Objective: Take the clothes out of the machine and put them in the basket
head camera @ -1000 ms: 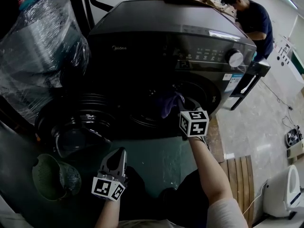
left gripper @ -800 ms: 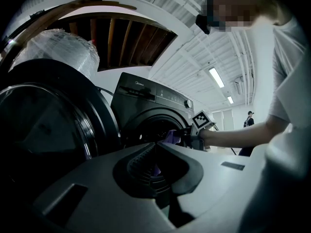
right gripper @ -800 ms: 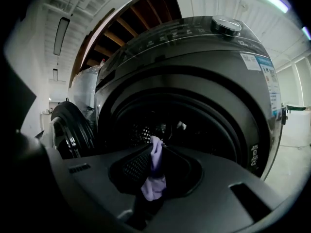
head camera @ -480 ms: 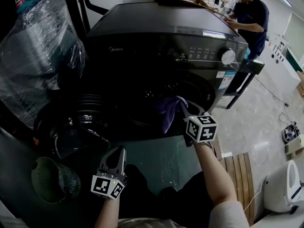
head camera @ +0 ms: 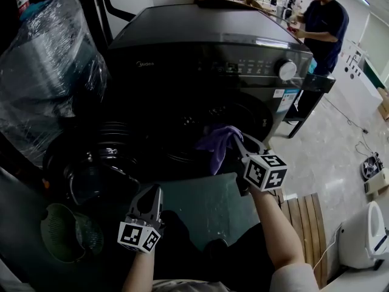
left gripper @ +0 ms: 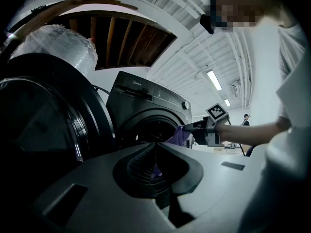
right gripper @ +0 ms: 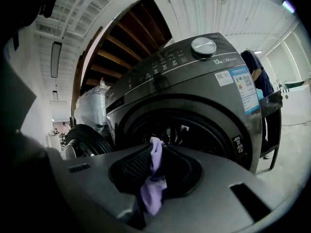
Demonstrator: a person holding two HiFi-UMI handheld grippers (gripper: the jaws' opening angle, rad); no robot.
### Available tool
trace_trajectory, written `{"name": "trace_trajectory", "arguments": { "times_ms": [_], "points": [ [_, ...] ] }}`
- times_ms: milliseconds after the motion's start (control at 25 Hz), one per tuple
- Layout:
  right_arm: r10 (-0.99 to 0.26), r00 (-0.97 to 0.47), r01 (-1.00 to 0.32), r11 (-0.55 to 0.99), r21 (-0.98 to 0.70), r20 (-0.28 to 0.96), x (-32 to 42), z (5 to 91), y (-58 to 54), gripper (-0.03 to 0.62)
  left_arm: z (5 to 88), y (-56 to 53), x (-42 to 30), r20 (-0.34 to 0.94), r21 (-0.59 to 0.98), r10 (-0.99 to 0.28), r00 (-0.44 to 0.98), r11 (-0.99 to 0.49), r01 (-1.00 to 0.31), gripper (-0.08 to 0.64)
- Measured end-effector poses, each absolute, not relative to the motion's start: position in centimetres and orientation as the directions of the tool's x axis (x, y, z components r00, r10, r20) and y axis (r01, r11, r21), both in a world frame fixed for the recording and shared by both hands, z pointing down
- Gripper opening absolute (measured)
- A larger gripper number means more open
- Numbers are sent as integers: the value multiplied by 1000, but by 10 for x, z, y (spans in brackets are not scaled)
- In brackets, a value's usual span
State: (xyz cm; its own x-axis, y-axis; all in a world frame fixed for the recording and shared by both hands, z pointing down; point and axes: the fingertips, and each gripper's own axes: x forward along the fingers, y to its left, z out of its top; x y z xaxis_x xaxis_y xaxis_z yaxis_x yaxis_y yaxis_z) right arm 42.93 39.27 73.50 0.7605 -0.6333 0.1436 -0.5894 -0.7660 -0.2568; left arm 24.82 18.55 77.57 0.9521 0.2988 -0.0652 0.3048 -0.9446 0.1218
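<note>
A dark front-loading washing machine [head camera: 206, 47] stands with its round door [head camera: 97, 163] swung open to the left. In front of the drum opening [head camera: 200, 126] my right gripper [head camera: 234, 140] is shut on a purple cloth [head camera: 217, 142], which hangs from its tips; the cloth [right gripper: 154, 181] shows pinched between the jaws in the right gripper view. My left gripper [head camera: 150, 194] is low at the left, jaws together with nothing between them, near a green mesh basket [head camera: 70, 230]. From the left gripper view the right gripper [left gripper: 194, 127] and cloth [left gripper: 177, 136] appear before the drum.
A large bundle wrapped in clear plastic [head camera: 48, 72] stands left of the machine. A person [head camera: 325, 26] stands behind the machine at the right. A wooden pallet [head camera: 307, 230] and a white appliance [head camera: 364, 236] lie on the floor at the right.
My right gripper has drawn back from the drum opening toward me and a little up, pulling the purple cloth further out. The left gripper has stayed in place.
</note>
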Motion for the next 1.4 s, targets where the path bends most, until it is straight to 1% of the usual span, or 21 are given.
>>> {"name": "trace_trajectory", "arguments": {
  "times_ms": [200,360,640,800,1200,1400],
  "points": [
    [-634,759,-597,-768,-231,148,420,733,392,51,775,187,254,-81,134,305,949,-940,314,21],
    [-632,761,-599,-771,-216,146,413,733,392,49,776,182,259,-81,165,287,955,-941,296,21],
    [-624,770,-593,-776,-215,133,412,730,393,49,770,184,260,-89,137,312,946,-937,322,21],
    [-621,770,-601,-783,-160,148,402,735,401,49,770,186,262,-86,114,333,939,-933,341,21],
    [-637,764,-613,-766,-197,100,387,733,409,49,768,190,267,-82,98,346,935,-931,353,21],
    [-640,765,-619,-762,-189,74,388,734,414,49,769,191,273,-71,91,353,933,-929,358,21]
  ]
}}
